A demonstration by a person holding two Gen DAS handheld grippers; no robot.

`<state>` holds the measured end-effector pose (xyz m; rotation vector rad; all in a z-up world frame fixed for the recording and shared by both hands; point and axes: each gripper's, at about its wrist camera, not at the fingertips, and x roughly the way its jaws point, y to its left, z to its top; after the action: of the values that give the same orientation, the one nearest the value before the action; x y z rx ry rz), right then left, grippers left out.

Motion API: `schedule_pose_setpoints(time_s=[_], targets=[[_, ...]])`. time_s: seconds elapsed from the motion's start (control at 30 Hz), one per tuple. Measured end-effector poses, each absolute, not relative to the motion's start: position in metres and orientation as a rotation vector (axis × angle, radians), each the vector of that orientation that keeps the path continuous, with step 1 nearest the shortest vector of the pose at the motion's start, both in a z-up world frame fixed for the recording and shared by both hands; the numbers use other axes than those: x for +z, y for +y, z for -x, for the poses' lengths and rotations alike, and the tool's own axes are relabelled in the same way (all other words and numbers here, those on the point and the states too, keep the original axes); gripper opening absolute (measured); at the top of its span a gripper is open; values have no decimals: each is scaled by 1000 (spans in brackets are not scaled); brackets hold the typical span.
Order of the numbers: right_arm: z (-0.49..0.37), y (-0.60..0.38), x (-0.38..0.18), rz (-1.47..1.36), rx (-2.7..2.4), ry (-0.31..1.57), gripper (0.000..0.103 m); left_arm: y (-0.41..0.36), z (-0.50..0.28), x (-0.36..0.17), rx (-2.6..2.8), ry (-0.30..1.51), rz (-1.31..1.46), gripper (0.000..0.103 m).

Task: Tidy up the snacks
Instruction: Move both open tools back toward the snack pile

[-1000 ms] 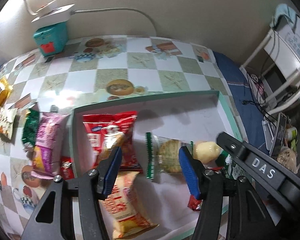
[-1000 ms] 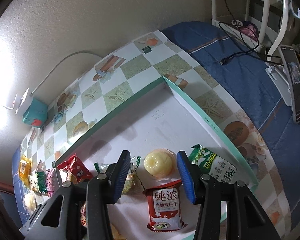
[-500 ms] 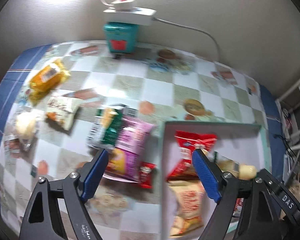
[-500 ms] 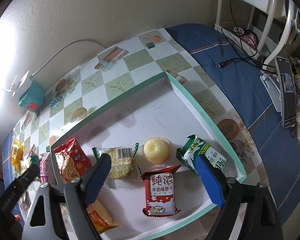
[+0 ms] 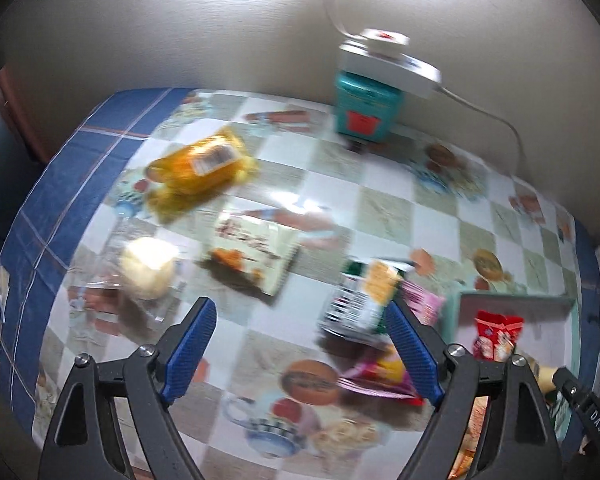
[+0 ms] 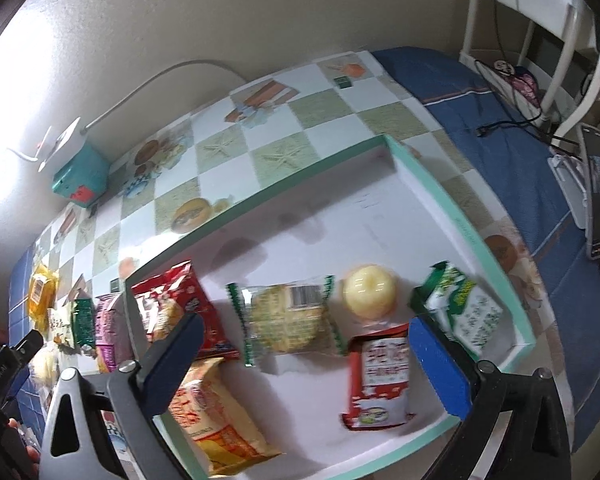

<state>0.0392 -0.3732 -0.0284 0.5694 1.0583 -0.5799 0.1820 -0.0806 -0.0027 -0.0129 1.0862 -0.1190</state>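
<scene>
Both grippers are empty here, jaws still spreading apart. The left gripper [image 5: 302, 344] hangs wide over the checkered table [image 5: 384, 208], nothing between its blue pads, just bare tablecloth below. Loose snacks lie scattered around it: a yellow packet [image 5: 202, 164] toward the far left, a cream packet [image 5: 256, 254] nearer the middle, a pale round bun in clear wrap [image 5: 148, 266] to the left, and a green-and-white packet [image 5: 360, 296] lying on a pink packet [image 5: 420, 304] just beside the tray's left wall.

The right gripper [image 6: 304, 356] is spread wide above the white tray [image 6: 452, 216] with the teal rim, gripping nothing. In the tray: a red packet [image 6: 172, 304], a round cracker in a green-edged wrapper [image 6: 286, 320], a pale yellow jelly cup [image 6: 370, 290], a green-and-white biscuit packet [image 6: 460, 308], a red milk-biscuit packet [image 6: 380, 380] and an orange packet [image 6: 216, 416]. A teal box [image 6: 82, 178] sits by the wall. Everything's a bit blurry.
</scene>
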Motion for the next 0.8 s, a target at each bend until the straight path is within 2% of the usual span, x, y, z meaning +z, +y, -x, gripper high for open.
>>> schedule_pose_setpoints(time_s=[0.07, 0.5, 0.8], targets=[[-44, -367, -29, -564, -569, 1057, 103, -62, -188, -1, -89, 1078, 49, 100], [-82, -308, -16, -498, -460, 1008, 103, 74, -211, 6, 142, 1003, 259, 100], [-118, -249, -18, -418, -353, 1008, 103, 120, -218, -13, 213, 995, 343, 100]])
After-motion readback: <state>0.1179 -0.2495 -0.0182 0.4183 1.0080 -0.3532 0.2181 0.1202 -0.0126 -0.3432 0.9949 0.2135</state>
